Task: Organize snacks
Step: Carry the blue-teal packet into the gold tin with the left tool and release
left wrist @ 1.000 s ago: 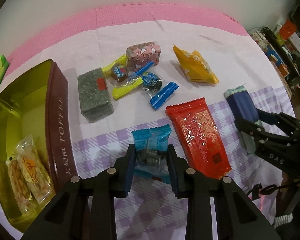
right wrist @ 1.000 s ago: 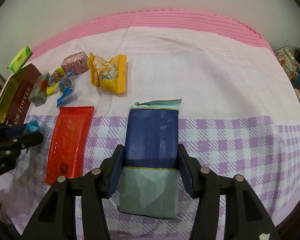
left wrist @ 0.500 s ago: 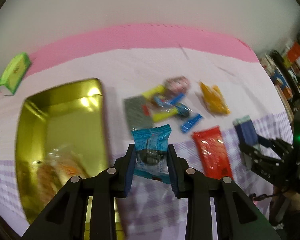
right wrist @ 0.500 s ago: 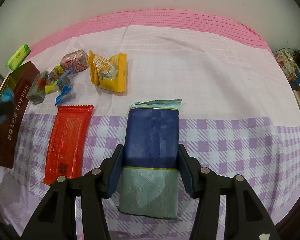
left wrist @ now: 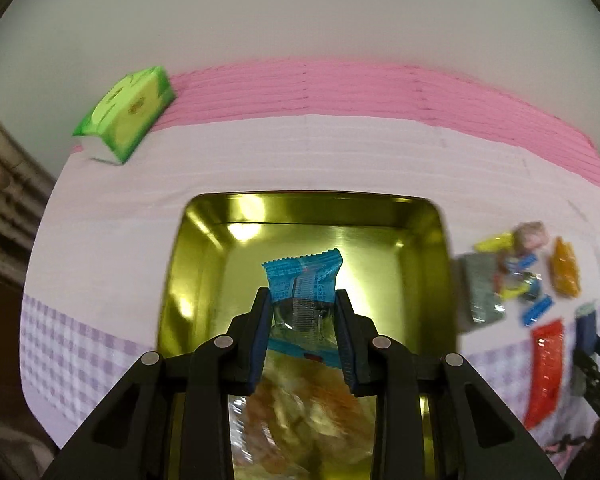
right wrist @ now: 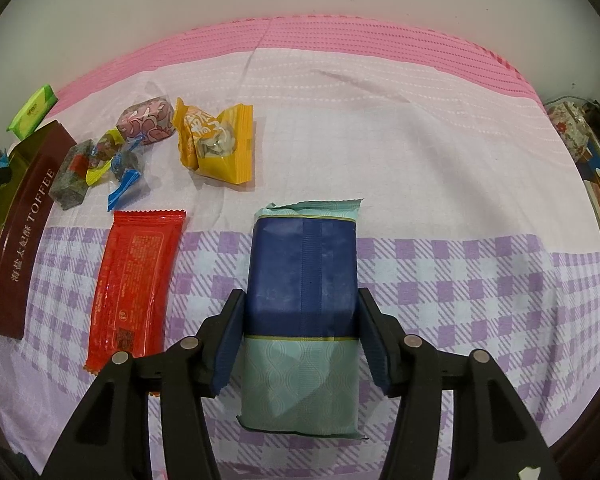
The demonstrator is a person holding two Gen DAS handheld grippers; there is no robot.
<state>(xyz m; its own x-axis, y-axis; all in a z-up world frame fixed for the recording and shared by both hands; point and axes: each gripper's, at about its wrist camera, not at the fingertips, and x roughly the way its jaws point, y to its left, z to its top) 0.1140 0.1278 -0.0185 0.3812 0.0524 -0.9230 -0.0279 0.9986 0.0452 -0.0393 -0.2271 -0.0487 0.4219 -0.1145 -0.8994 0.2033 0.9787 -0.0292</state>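
— What do your left tongs (left wrist: 302, 300) have?

— They're clenched on a cyan pack (left wrist: 304, 276), one pad on each side of its clear middle. Its lower end runs down behind the fingers, so I can't see all of it. It hangs over the open tin (left wrist: 204, 240), above the gold floor and not touching it.

— Anything in the tin?

— Bagged snacks (left wrist: 300, 412) at the near end, right under my fingers. They're blurred and partly hidden; I make out orange and pale pieces in clear wrap, no more. The tin's near edge is cut off by the frame.

— And the right tongs (right wrist: 302, 312)?

— They straddle a navy pack (right wrist: 304, 272) lying flat on the cloth (right wrist: 460, 160). The pads sit right at its sides, but I cannot tell whether they press on it or just stand beside it.

— What lies beyond?

— A red pack (right wrist: 134, 280) just left of the navy one, flat on the checks. Farther back, a yellow pack (right wrist: 216, 144), a pink sweet (right wrist: 148, 120), a grey block (right wrist: 72, 180) and a few small twisted sweets (right wrist: 120, 168) bunched together; the small ones overlap, so I can't count them. From the left camera that whole group is smeared.

— And farthest?

— A green pack (left wrist: 128, 112) on the pink edge, past the tin.
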